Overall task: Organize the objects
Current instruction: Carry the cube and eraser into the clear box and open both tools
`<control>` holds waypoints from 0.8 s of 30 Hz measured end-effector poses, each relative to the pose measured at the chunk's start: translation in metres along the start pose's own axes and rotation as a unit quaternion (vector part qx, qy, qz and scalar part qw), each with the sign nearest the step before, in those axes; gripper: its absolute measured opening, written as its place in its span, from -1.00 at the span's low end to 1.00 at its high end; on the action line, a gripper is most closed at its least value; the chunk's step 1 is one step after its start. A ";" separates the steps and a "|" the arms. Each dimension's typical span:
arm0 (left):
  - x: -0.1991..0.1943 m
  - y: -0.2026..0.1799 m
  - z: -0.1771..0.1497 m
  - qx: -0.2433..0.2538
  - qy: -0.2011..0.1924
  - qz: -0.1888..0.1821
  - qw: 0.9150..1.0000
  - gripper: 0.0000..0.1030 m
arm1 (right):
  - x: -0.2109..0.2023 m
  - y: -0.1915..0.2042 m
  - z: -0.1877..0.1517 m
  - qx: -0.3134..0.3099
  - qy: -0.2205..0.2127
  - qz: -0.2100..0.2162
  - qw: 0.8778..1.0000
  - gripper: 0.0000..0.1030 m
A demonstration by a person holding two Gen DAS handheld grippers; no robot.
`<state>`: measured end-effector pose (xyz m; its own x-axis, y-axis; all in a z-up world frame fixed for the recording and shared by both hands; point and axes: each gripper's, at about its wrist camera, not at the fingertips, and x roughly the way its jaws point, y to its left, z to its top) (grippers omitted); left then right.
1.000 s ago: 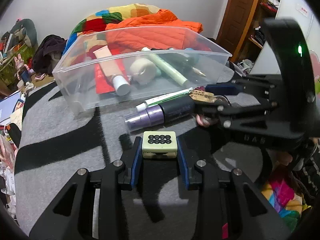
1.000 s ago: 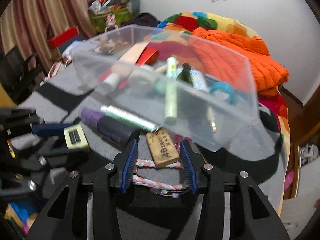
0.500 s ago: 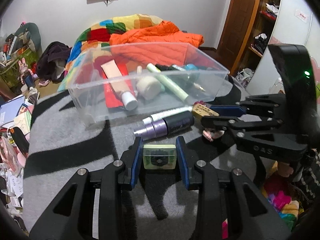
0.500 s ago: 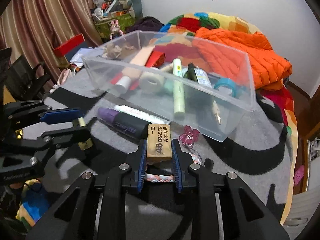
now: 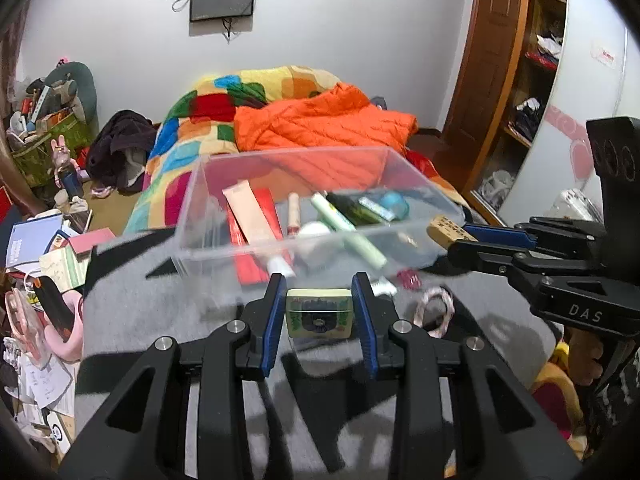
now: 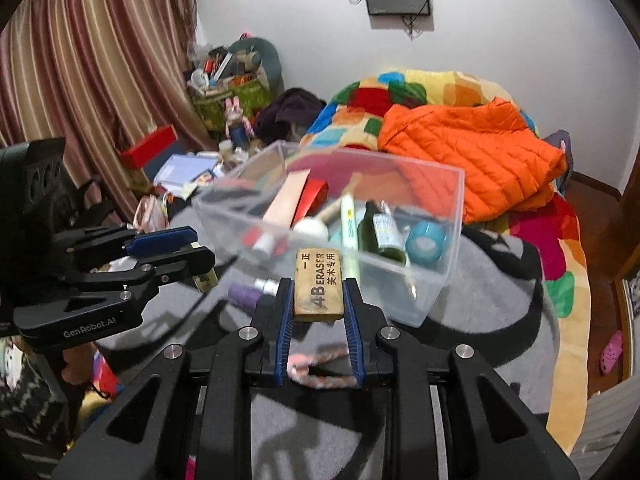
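Clear plastic forms the storage bin (image 5: 256,240) just ahead of both claws, already holding tubes, a small bottle and a roll of teal tape. The left gripper (image 5: 319,314) is closed on a small pale-green box (image 5: 319,312), gripped by its sides between blue pads. The right gripper (image 6: 319,308) is clamped on a tan eraser (image 6: 319,284) printed "4B ERASER", held flat between its fingers.

A second ago both items lay on the grey blanket (image 5: 160,320) with the claws still open around them. Now both are pinched and lifted, and the bin's near wall sits lower and closer in each view. That suggests the pick-up is done and the carry to the bin has begun.

Below and behind the right claw a braided pink loop (image 6: 320,376) lies on the blanket, and a purple tube (image 6: 245,295) rests just left of its tips. Both are probably next to be tidied.
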<state>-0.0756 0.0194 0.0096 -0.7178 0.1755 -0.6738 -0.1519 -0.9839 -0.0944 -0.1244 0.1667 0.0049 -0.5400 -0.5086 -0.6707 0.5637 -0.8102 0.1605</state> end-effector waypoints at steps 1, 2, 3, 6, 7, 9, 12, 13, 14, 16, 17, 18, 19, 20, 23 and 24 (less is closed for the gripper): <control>0.000 0.002 0.004 -0.003 -0.004 0.001 1.000 -0.35 | 0.000 -0.001 0.002 0.004 -0.004 -0.002 1.000 -0.58; 0.000 0.003 0.007 -0.004 -0.007 0.002 1.000 -0.35 | 0.000 -0.003 0.005 0.008 -0.007 -0.003 1.000 -0.58; -0.001 0.004 0.010 -0.006 -0.011 0.003 1.000 -0.35 | 0.001 -0.005 0.008 0.013 -0.009 -0.005 1.000 -0.58; -0.001 0.007 0.020 -0.011 -0.022 0.008 1.000 -0.35 | 0.004 -0.010 0.015 0.026 -0.013 -0.009 1.000 -0.58; -0.001 0.008 0.022 -0.012 -0.024 0.009 1.000 -0.35 | 0.005 -0.012 0.017 0.031 -0.012 -0.011 0.999 -0.58; 0.000 0.011 0.029 -0.016 -0.028 0.012 0.999 -0.35 | 0.008 -0.015 0.021 0.039 -0.013 -0.013 0.999 -0.58; 0.001 0.015 0.036 -0.023 -0.036 0.021 0.999 -0.35 | 0.012 -0.020 0.025 0.051 -0.015 -0.015 0.998 -0.58; 0.000 0.017 0.038 -0.027 -0.039 0.023 0.999 -0.35 | 0.014 -0.022 0.027 0.056 -0.015 -0.017 0.998 -0.58; 0.000 0.020 0.041 -0.035 -0.044 0.024 0.998 -0.35 | 0.015 -0.024 0.028 0.058 -0.016 -0.018 0.998 -0.58; 0.001 0.024 0.046 -0.046 -0.050 0.024 0.997 -0.35 | 0.020 -0.027 0.031 0.065 -0.014 -0.018 0.998 -0.58; 0.001 0.027 0.048 -0.054 -0.054 0.023 0.997 -0.35 | 0.022 -0.028 0.032 0.068 -0.013 -0.019 0.997 -0.58; 0.002 0.029 0.050 -0.059 -0.059 0.025 0.996 -0.35 | 0.026 -0.029 0.033 0.069 -0.010 -0.019 0.997 -0.58; 0.003 0.030 0.051 -0.061 -0.061 0.026 0.996 -0.35 | 0.029 -0.028 0.034 0.069 -0.008 -0.020 0.997 -0.58; 0.006 0.032 0.053 -0.064 -0.062 0.030 0.996 -0.35 | 0.034 -0.028 0.034 0.069 -0.003 -0.020 0.997 -0.58; 0.017 0.038 0.055 -0.073 -0.058 0.040 0.995 -0.35 | 0.046 -0.028 0.034 0.067 0.009 -0.022 0.997 -0.58; 0.021 0.040 0.055 -0.076 -0.055 0.043 0.995 -0.35 | 0.049 -0.028 0.034 0.067 0.012 -0.023 0.997 -0.58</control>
<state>-0.1338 -0.0139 0.0317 -0.7947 0.0853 -0.6009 0.0115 -0.9878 -0.1554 -0.1877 0.1549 -0.0081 -0.5476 -0.4637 -0.6965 0.4486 -0.8654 0.2234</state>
